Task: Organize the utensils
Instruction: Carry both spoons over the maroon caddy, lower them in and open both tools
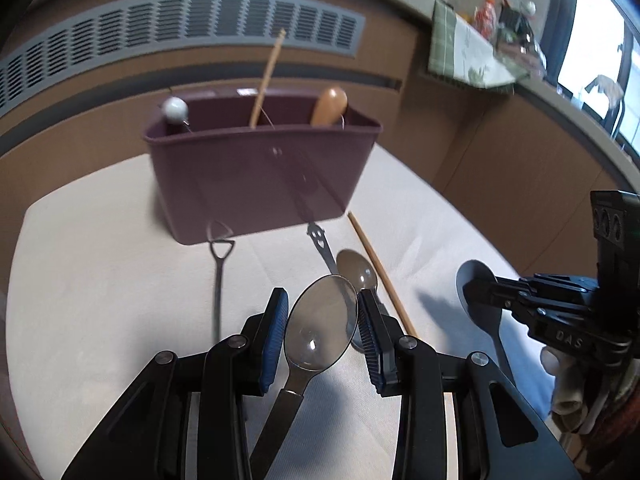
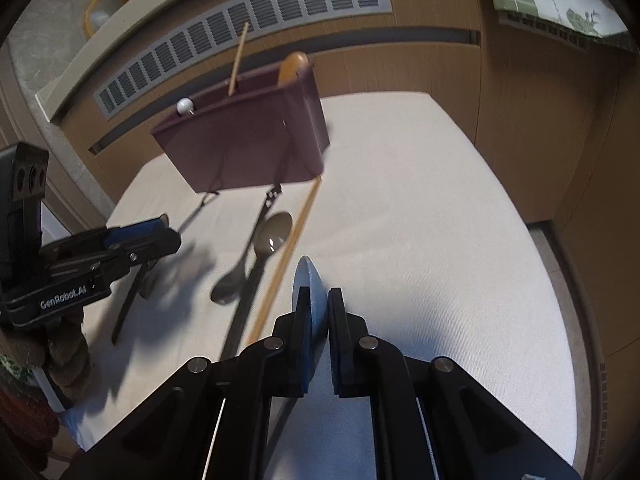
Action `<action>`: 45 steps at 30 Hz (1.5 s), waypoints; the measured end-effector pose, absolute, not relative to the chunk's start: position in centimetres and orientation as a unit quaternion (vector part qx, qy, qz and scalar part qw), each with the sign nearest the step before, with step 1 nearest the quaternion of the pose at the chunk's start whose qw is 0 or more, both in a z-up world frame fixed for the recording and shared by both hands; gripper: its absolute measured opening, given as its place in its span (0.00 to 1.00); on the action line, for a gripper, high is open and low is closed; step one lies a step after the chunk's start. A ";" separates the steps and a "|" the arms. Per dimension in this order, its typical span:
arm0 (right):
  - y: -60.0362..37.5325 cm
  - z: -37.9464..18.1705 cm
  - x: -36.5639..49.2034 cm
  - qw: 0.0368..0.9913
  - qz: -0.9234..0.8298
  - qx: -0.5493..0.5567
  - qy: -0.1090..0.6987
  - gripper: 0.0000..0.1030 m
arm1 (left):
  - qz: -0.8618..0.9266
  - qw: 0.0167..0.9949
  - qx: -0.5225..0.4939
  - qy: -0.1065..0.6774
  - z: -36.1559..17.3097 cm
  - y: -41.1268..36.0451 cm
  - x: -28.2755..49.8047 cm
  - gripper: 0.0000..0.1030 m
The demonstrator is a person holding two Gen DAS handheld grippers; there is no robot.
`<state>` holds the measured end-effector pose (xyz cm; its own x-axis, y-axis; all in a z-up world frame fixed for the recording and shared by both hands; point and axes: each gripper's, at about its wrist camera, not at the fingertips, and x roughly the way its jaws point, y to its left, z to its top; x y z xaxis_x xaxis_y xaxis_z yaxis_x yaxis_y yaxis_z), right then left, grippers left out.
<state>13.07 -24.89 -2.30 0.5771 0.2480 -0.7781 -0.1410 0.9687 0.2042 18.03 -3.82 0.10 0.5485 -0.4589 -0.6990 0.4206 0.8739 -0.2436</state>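
Observation:
My left gripper (image 1: 322,310) is shut on the bowl of a shiny metal spoon (image 1: 320,332), whose dark handle runs back under the fingers. The right wrist view shows this left gripper (image 2: 160,226) at the left, with the spoon's handle (image 2: 130,304) hanging below it. My right gripper (image 2: 319,294) is shut on a pale blue spoon (image 2: 306,276), seen edge-on between the pads. From the left wrist view the right gripper (image 1: 474,294) holds that blue spoon (image 1: 474,272) at the right. A maroon caddy (image 1: 260,168) (image 2: 244,140) stands ahead on the white cloth.
A chopstick (image 1: 266,76), a wooden handle (image 1: 330,106) and a white ball-topped piece (image 1: 175,110) stand in the caddy. On the cloth (image 2: 420,220) lie a grey spoon (image 2: 256,256), a chopstick (image 2: 288,252), a smiley-handled utensil (image 1: 320,242) and a loop-handled one (image 1: 218,276). A wood-panelled wall stands behind.

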 end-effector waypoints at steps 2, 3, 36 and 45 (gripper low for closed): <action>-24.7 -1.5 13.1 0.891 0.111 0.059 0.437 0.07 | -0.249 0.884 -0.032 0.395 0.8 -3.5 18.0 0.35; -24.5 -1.0 13.0 0.893 0.113 0.057 0.432 0.07 | -0.248 0.886 -0.036 0.389 1.2 -3.4 17.8 0.35; -22.7 17.0 19.1 0.972 0.077 0.019 0.219 0.07 | -0.247 0.924 -0.170 0.237 16.0 0.9 25.2 0.27; -19.7 18.3 23.5 0.989 0.073 -0.002 0.131 0.07 | -0.244 0.940 -0.159 0.180 20.3 1.2 28.9 0.27</action>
